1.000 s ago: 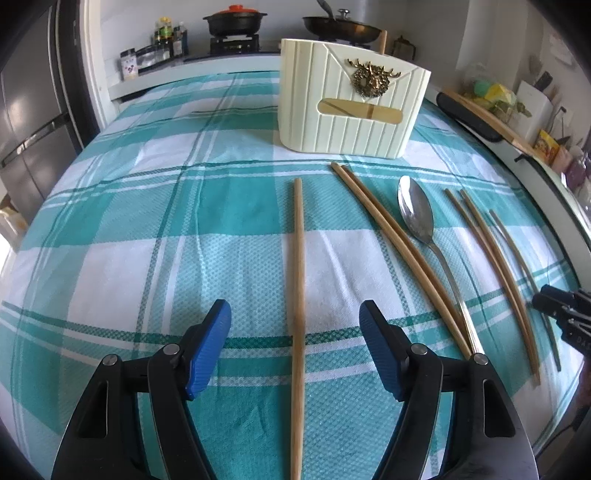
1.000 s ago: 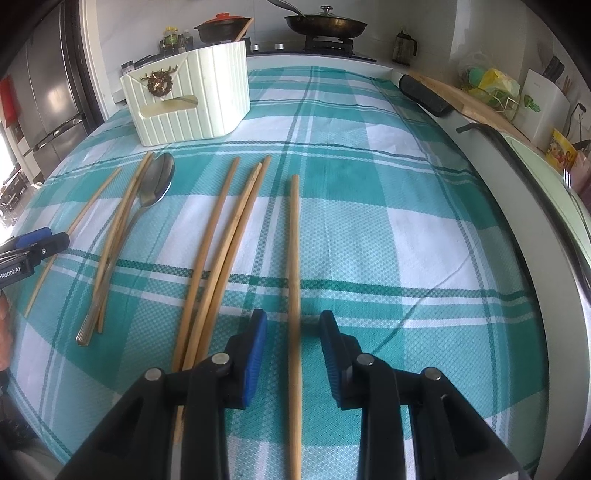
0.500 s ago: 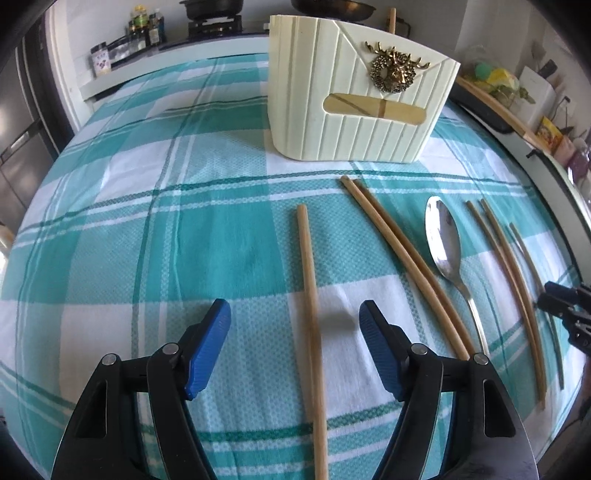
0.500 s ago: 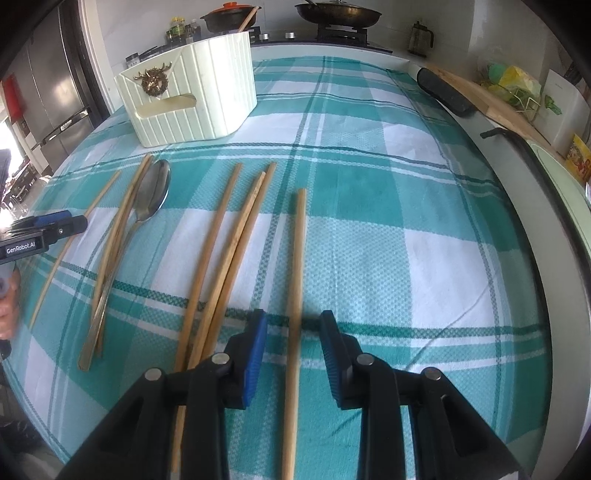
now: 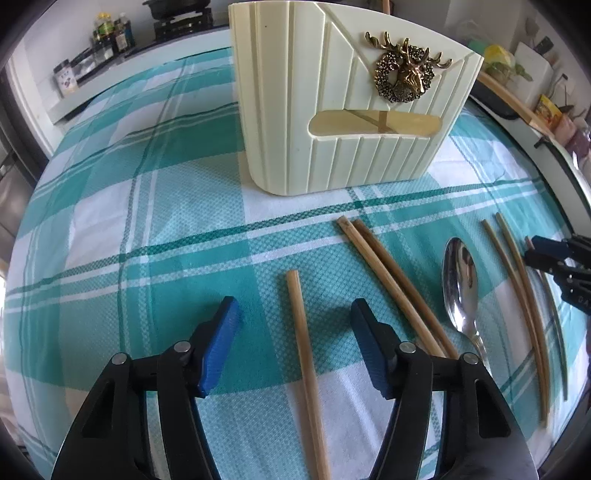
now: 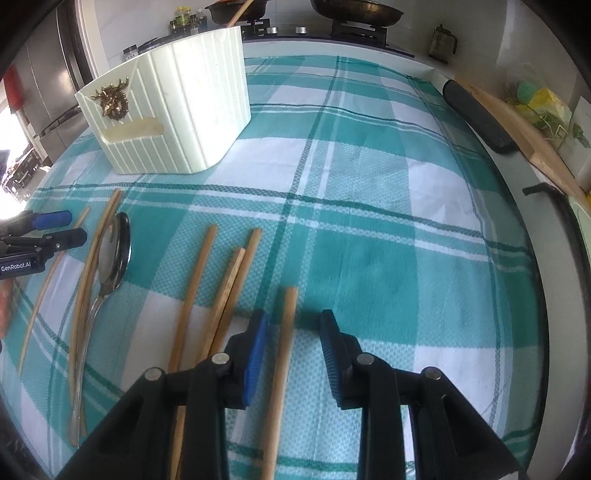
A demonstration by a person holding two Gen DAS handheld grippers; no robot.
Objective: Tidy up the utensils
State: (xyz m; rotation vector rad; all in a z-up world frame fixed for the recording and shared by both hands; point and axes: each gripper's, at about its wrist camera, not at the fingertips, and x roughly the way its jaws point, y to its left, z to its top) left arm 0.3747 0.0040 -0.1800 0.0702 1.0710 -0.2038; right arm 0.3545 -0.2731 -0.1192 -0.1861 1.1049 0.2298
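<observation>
A: Left wrist view, item one: left gripper (image 5: pixel 293 326), lower centre of frame, jaws spread wide, blue pads (image 5: pixel 218 350) clear of everything; one bamboo chopstick (image 5: pixel 306 369) lies lengthwise between them on the teal plaid tablecloth (image 5: pixel 147 221), untouched

B: Item two, same view?

A: Cream ribbed utensil holder (image 5: pixel 332 122), upper centre, upright on the cloth, brass deer emblem (image 5: pixel 404 72) on its front, slot window below the emblem. Right of the gripper: a pair of chopsticks (image 5: pixel 391 280) side by side, then a metal spoon (image 5: pixel 461 284) bowl-up, then two thin curved sticks (image 5: pixel 517 288) at the right edge. Second tool's tips show at far right

B: Right wrist view?

A: Right gripper (image 6: pixel 291 347), lower centre, jaws parted but narrower; a chopstick (image 6: pixel 282 362) runs between the pads, close beside the left pad (image 6: pixel 255 362), whether touching cannot be told; right pad stands apart from it. Not clamped

B: Remaining stock in that view?

A: Three more chopsticks (image 6: pixel 225 295) just left of the gripper, spoon (image 6: pixel 114 251) and thin sticks further left, holder (image 6: pixel 173 110) upper left, left gripper's tips (image 6: pixel 55 229) at the left edge. Frying pan (image 6: pixel 354 11) on a stove along the top edge
</observation>
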